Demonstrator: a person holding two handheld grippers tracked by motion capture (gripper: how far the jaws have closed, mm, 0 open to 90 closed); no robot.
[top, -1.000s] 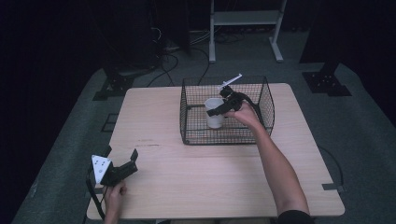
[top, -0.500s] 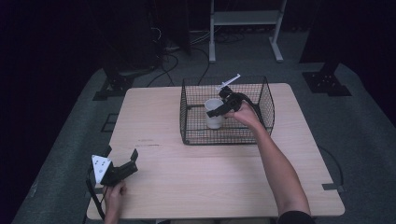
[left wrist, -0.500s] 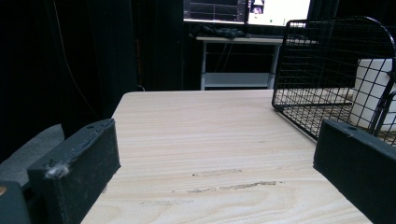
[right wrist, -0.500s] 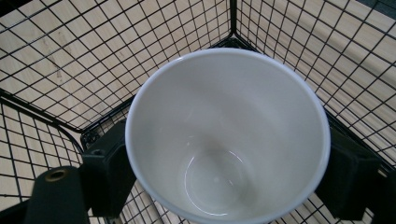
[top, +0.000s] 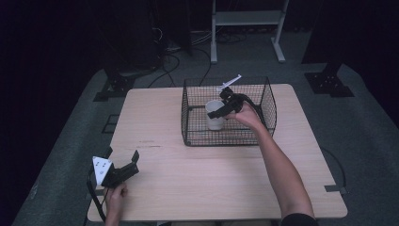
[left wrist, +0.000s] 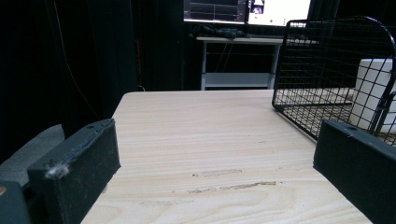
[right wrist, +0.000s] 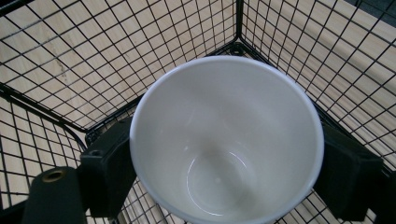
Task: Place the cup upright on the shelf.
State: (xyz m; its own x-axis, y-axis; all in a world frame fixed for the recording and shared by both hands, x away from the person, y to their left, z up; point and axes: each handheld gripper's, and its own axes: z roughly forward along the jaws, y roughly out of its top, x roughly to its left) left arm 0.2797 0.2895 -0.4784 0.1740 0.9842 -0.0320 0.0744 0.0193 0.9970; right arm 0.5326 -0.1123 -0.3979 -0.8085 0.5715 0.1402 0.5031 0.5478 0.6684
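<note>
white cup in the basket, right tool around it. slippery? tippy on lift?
The white cup looks glossy and glazed, so probably slick against the right tool's flat pads. It's empty, likely light. It's rigid and looks ceramic, likely to chip against the wire basket. The tapered wall may slip downward.

Wire basket (top: 188, 110) on the far half of the table (top: 202, 188), cup (top: 214, 114) upright inside it, right gripper (top: 225, 108) around the cup, left gripper (top: 121, 170) at the near left corner, well apart.
</note>
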